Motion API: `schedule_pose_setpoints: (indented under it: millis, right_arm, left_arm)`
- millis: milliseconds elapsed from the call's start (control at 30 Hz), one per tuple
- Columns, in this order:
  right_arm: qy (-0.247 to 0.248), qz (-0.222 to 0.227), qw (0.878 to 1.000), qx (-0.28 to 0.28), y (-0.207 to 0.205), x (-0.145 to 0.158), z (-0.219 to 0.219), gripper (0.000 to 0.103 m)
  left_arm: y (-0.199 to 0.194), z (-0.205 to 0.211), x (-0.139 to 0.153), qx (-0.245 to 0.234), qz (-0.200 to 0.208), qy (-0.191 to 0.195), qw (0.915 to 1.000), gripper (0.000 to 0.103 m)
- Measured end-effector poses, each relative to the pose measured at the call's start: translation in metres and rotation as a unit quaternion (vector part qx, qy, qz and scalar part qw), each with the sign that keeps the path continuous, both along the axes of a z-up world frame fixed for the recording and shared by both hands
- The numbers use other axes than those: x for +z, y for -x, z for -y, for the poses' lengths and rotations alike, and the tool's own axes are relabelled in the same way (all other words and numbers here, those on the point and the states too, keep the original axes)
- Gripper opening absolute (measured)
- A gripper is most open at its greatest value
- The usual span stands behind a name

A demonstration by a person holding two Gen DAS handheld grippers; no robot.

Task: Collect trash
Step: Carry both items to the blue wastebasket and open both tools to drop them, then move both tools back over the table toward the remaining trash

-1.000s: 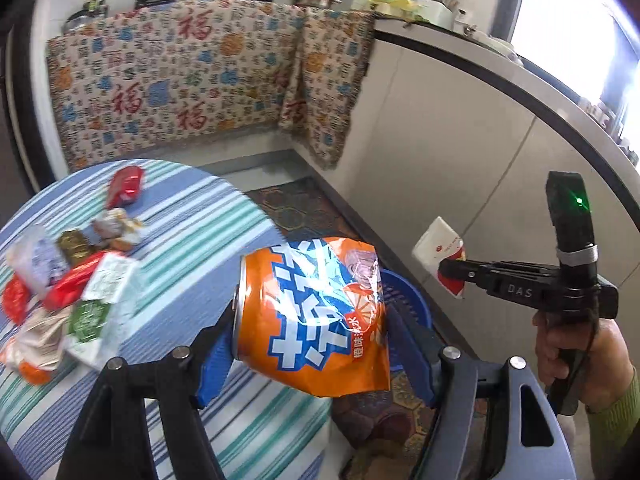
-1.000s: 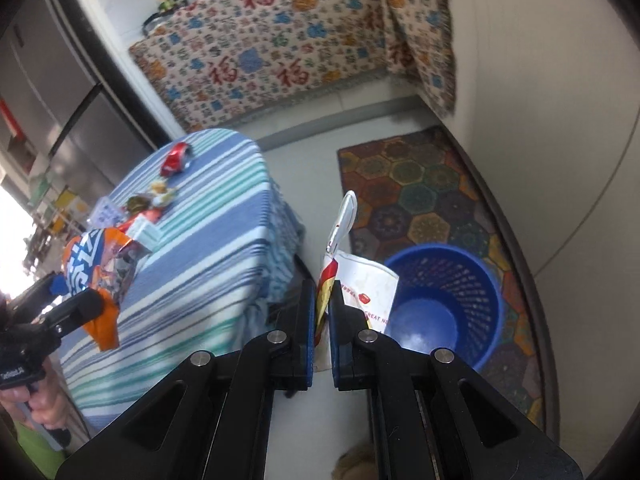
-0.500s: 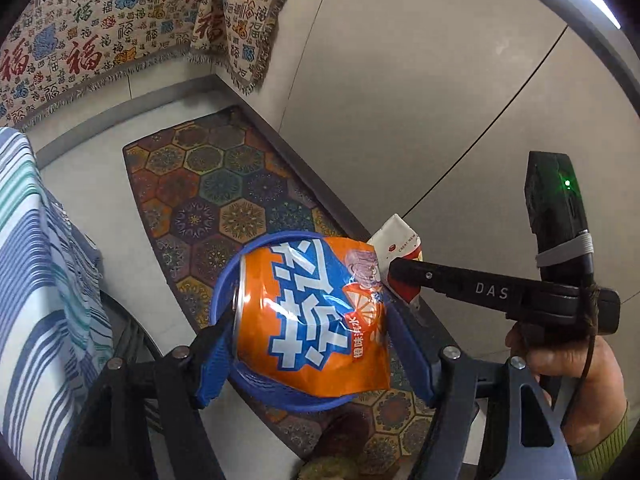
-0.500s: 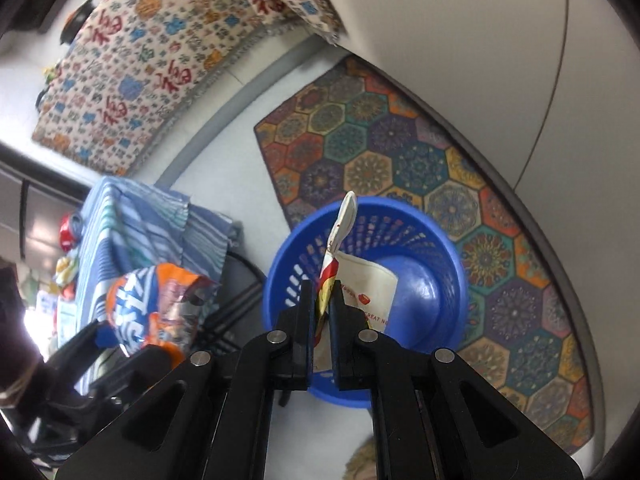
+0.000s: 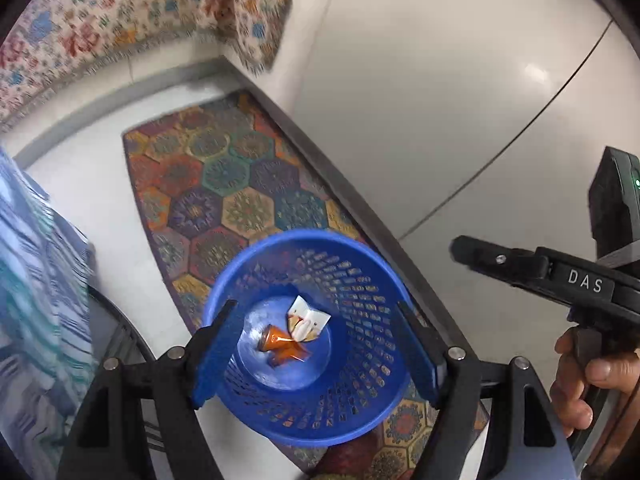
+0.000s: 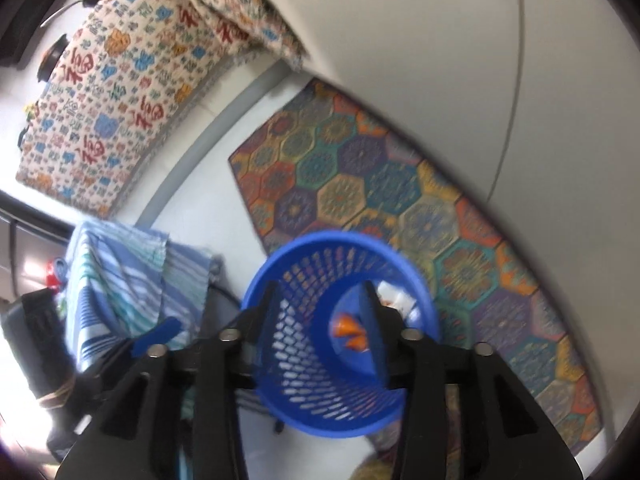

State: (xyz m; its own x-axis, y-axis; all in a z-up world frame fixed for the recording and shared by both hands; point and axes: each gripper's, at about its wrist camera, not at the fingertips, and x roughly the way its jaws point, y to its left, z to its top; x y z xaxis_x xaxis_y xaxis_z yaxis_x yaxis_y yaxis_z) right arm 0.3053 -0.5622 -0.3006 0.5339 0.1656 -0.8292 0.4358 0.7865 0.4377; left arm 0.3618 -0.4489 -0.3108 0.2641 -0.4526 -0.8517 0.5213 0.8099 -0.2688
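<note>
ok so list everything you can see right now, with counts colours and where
blue plastic mesh bin: 1, blue, on the rug by the wall
crushed orange can: 1, orange, on the bin's bottom
white paper carton: 1, white, in the bin beside the can
hexagon-patterned rug: 1, multicolour, on the floor along the wall
striped tablecloth: 1, blue, teal and white, left of the bin
patterned drape: 1, cream, red and blue, far wall
left gripper: 1, black, jaws open over the bin
right gripper: 1, black, jaws open over the bin

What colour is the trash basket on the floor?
Blue, with perforated mesh walls: the trash basket shows best in the left wrist view.
</note>
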Motion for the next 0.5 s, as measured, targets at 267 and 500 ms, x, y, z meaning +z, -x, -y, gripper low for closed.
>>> schedule_pose_setpoints:
  millis: [267,500]
  right_arm:
    - [0.142,0.095,0.985,-0.019,0.041,0.109,-0.050,0.076]
    - [0.206,0.193,0.957,0.058,0.069,0.165,-0.182,0.084]
  left_arm:
    - [0.080,-0.085,0.107,0.024,0.112,0.025,0.9931,0.077]
    - [0.150,-0.215,0.147,0.078,0.148,-0.024,0.9857,0.080]
